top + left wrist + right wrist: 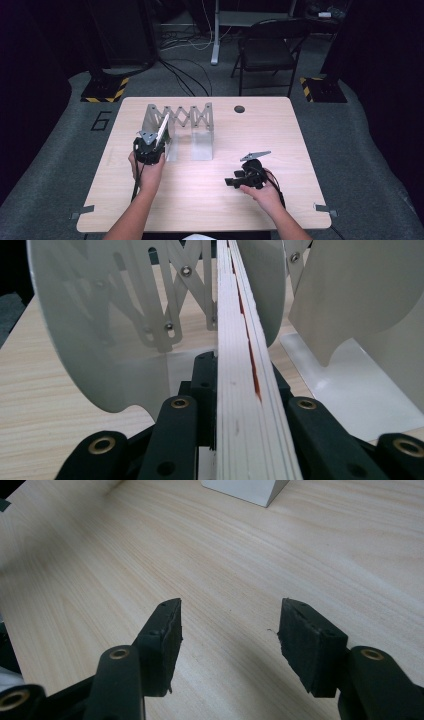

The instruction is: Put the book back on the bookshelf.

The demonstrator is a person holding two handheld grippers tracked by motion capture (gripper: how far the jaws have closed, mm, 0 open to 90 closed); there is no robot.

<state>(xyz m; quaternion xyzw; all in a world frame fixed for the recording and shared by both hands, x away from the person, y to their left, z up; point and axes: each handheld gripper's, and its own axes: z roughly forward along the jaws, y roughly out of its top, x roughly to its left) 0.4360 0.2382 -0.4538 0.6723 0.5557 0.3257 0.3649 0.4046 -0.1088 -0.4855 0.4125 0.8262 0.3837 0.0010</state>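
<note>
A grey metal rack (186, 119) with scissor-linked upright dividers stands on the far left part of the wooden table (210, 200). My left gripper (150, 148) is shut on a thin white book (162, 131), held on edge and leaning into the rack's left end. In the left gripper view the book's page edge (240, 365) runs straight up between the black jaws of the left gripper (245, 412), with one divider (100, 330) to its left and another (360, 295) to its right. My right gripper (231, 181) hovers low over the bare table, open; nothing lies between the pads of the right gripper (230, 625).
A round cable hole (239, 108) sits near the table's far edge. A folding chair (267, 47) and cables are on the floor beyond the table. The rack's base corner (245, 487) shows ahead of the right gripper. Bare wood (150, 545) lies in front of it.
</note>
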